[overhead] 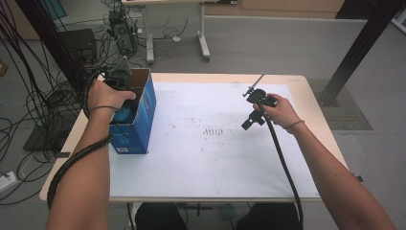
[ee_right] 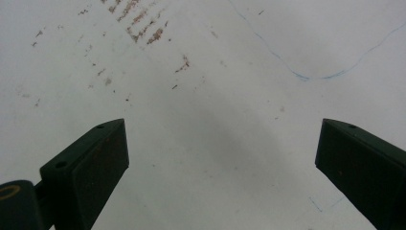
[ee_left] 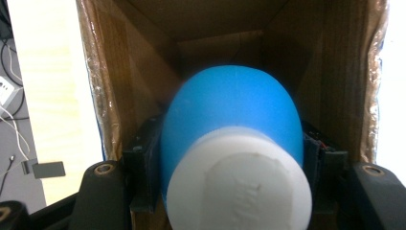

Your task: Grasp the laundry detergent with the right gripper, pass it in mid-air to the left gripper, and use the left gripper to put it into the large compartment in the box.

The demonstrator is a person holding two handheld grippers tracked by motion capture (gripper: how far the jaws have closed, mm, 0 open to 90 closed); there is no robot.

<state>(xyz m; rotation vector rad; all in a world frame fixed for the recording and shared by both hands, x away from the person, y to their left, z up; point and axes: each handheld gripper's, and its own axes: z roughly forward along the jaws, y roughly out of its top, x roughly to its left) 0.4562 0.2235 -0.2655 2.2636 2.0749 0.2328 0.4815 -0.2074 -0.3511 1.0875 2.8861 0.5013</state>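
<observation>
At the left edge of the table (overhead: 191, 187), the left gripper (overhead: 119, 79) reaches into the open top of a blue box (overhead: 136, 124), its jaws clamped on a blue bottle (ee_left: 230, 124) with a white cap (ee_left: 239, 184). The box's brown cardboard walls (ee_left: 143, 72) frame the bottle on both sides and its floor lies beyond, so the bottle sits inside the box's mouth, nose first, short of the bottom. The cap faces back toward the gripper's camera; the rounded blue body points into the box. The black fingers (ee_left: 143, 165) press the bottle's flanks from either side just ahead of the cap, the widest part of the body bulging past them. Gripping near the cap likely keeps the bulk of the bottle forward and free to go in, or come out, without the jaws scraping the cardboard. The person's left hand (overhead: 107, 96) rests over the box's rim.

Well to the right of the box, the right gripper (overhead: 246, 124) hangs over the bare white tabletop, jaws spread wide with nothing between them. It points down at a patch of brown scuff marks (ee_right: 143, 26), apparently kept clear of the box while the left side works.
</observation>
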